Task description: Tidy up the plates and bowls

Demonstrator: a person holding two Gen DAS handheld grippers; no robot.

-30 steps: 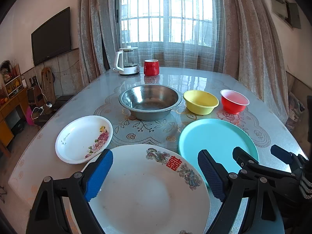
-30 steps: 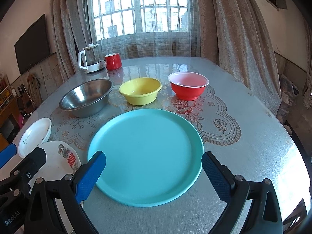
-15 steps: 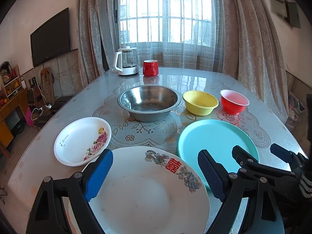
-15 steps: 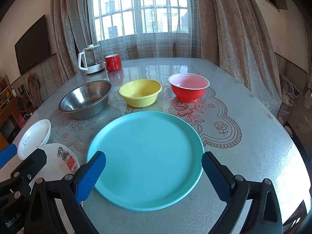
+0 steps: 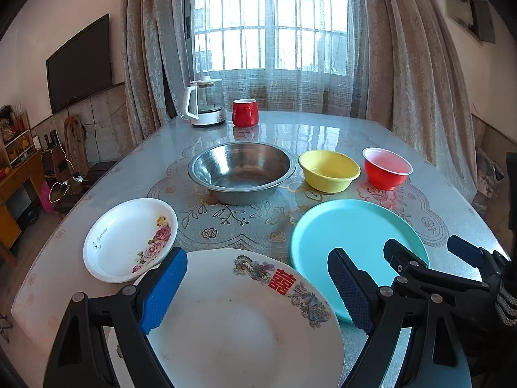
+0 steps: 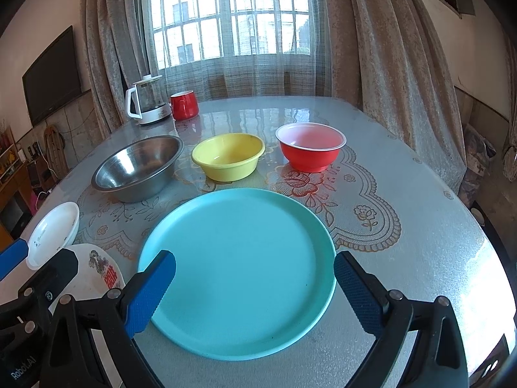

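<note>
the left gripper (image 5: 257, 286) hangs wide apart and empty over the near half of the big white plate (image 5: 242, 323), the one with the red double-happiness mark and dragon trim, and nothing sits between its blue pads (image 5: 164, 287). the right gripper (image 6: 253, 289) is likewise spread and holds nothing, its pads framing the near rim of the teal plate (image 6: 239, 265). each gripper lines up with one large plate, so i judge the sorting has not begun and both are set up for a first pick.

the dishes lie in two loose rows on the table (image 6: 420, 226). near row: a small white floral plate (image 5: 129, 239) at the left, just beside the big white plate, then the teal plate at the right, close to the big one with a thin strip of table between. far row: a steel bowl (image 5: 242, 171), a yellow bowl (image 5: 329, 169) and a red bowl (image 5: 386, 168), each apart from its neighbour. this reads as a layout by kind, plates in front and bowls behind, ready to nest or stack.

a glass kettle (image 5: 205, 108) and a red mug (image 5: 245, 112) stand well back by the window, out of the working area. the plates lie flat on the glossy table cover, so getting a finger under a rim looks like the hard part, and the two grippers sit close enough to crowd each other.
</note>
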